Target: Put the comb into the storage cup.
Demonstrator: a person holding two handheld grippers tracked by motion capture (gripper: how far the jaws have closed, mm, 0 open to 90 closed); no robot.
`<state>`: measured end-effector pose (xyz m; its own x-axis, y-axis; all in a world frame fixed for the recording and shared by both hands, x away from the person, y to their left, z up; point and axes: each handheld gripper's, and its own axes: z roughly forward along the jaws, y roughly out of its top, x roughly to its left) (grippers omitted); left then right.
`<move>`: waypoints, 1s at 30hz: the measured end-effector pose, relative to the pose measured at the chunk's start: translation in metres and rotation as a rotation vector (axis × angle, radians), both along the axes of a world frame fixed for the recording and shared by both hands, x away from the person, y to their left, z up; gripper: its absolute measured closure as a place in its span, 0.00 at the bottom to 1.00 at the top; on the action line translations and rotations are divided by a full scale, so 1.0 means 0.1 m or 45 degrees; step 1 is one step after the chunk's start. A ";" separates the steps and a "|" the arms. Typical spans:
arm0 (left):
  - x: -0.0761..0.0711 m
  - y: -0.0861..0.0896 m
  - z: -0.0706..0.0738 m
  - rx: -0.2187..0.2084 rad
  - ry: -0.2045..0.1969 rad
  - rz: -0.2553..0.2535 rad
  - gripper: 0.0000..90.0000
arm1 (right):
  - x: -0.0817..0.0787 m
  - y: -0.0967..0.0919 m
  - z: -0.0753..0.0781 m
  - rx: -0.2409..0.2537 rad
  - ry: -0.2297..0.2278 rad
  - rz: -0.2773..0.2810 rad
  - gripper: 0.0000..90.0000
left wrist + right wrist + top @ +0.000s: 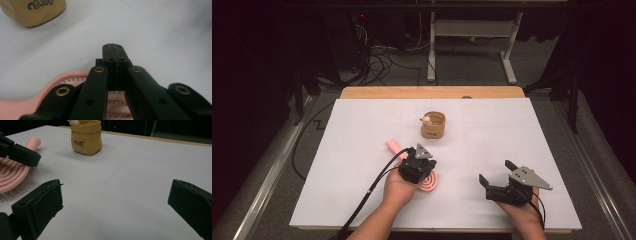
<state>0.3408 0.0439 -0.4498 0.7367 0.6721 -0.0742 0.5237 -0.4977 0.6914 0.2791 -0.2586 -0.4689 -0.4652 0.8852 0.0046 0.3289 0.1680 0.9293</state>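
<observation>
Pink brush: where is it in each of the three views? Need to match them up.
High view: pink brush at centre-left, head under the left gripper, handle toward upper left.
Left gripper view: pink brush along the bottom left, beneath the shut jaws.
Right gripper view: pink brush at the left edge, bristles down on the table.
Shared landmark: the tan pouch, behind the brush in all three.
</observation>
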 end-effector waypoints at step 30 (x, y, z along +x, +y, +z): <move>-0.23 0.17 0.01 0.202 0.058 -0.133 1.00 | 0.00 -0.01 -0.02 0.023 0.023 -0.009 0.00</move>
